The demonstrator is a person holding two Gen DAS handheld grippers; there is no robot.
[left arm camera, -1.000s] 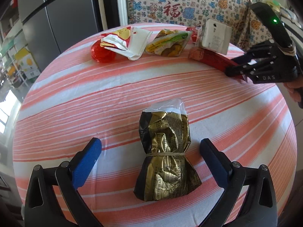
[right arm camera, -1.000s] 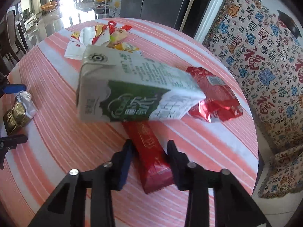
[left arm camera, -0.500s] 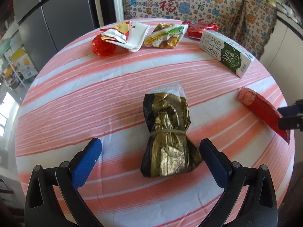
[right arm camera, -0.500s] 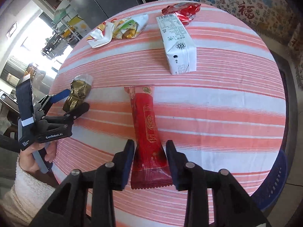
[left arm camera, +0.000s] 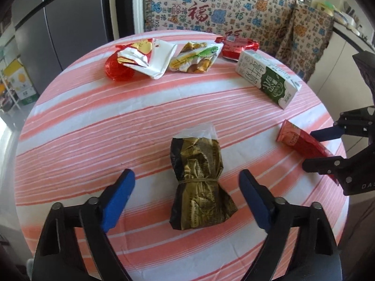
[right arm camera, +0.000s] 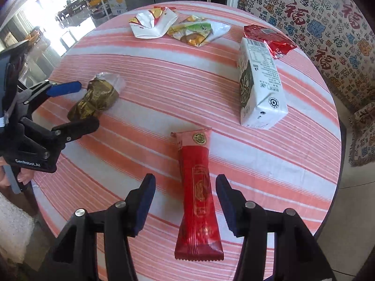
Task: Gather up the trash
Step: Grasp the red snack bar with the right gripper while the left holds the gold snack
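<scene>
A round table point(right arm camera: 164, 75) under a pink-and-white striped cloth carries all the trash. Behind it hangs a patterned fabric point(left arm camera: 222, 11) printed with red characters, beside dark grey cabinet doors point(left arm camera: 58, 23).

The largest piece is a white-and-green milk carton point(right arm camera: 260, 89) lying on its side near the far right edge of the table, with a crumpled red foil wrapper point(right arm camera: 269, 37) touching its far end. At the far edge lie a torn white-and-red wrapper point(right arm camera: 152, 23) and, just beside it, a green-and-yellow snack bag point(right arm camera: 199, 31); the left wrist view also shows a red foil ball point(left arm camera: 117, 68) against the white wrapper.

The left gripper point(left arm camera: 185, 196) has its blue fingers point(left arm camera: 117, 194) spread wide apart on either side of a gold-and-black crumpled bag point(left arm camera: 199, 182), tied around its middle with a band, which lies on the table without touching either finger. Nothing stands between the fingers and the bag.

The right gripper point(right arm camera: 185, 201) likewise has its fingers point(right arm camera: 145, 201) well apart, straddling a long red snack packet point(right arm camera: 199, 196) lying flat near the table's near edge, clear of both fingers. The carton lies well beyond the packet's far end.
</scene>
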